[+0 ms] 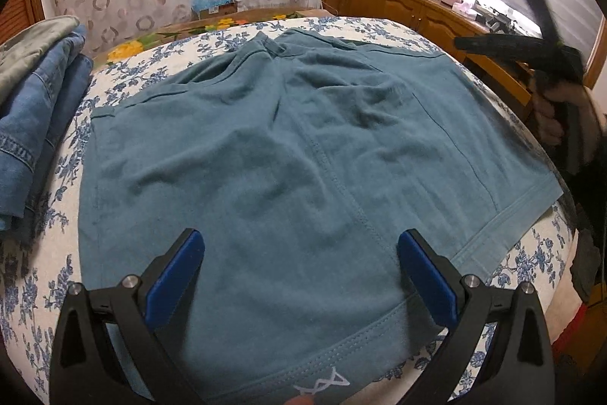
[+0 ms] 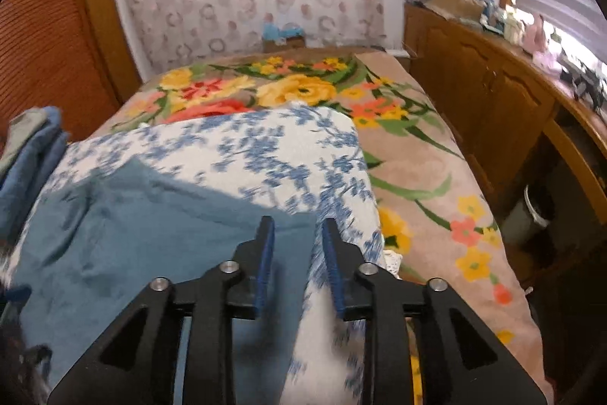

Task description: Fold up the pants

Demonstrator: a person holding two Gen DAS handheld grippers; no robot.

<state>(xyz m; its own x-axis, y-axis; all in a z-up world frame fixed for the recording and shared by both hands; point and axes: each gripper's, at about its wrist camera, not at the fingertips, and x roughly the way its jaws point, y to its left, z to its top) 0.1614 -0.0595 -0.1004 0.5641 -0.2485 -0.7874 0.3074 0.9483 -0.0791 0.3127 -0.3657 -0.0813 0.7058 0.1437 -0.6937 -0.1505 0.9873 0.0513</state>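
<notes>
Bedding fills most of what we see: a bed point(image 2: 417, 154) under a bright floral blanket, and on it a white cloth with blue flowers point(image 1: 379, 29) on which the teal pants point(image 1: 288, 147) lie spread flat, rumpled, waistband toward the far side, hems nearest us. A wooden sideboard point(image 2: 493, 93) runs along the bed's right, its top cluttered with things too small for us to name. Folded jeans point(image 1: 34, 109) are stacked at the cloth's left edge, partly cut off. We look steeply down along the left claw point(image 1: 301, 266), which hovers over the near leg hems, its blue pads wide apart and gripping nothing. The right claw point(image 2: 297, 245) is tilted down over the pants' right edge, jaws slightly parted and empty, though that view is blurred and we cannot tell whether it touches the fabric. From the left wrist camera, the hand point(image 1: 550, 116) holding it shows only as a dark smear at the frame's right edge.
</notes>
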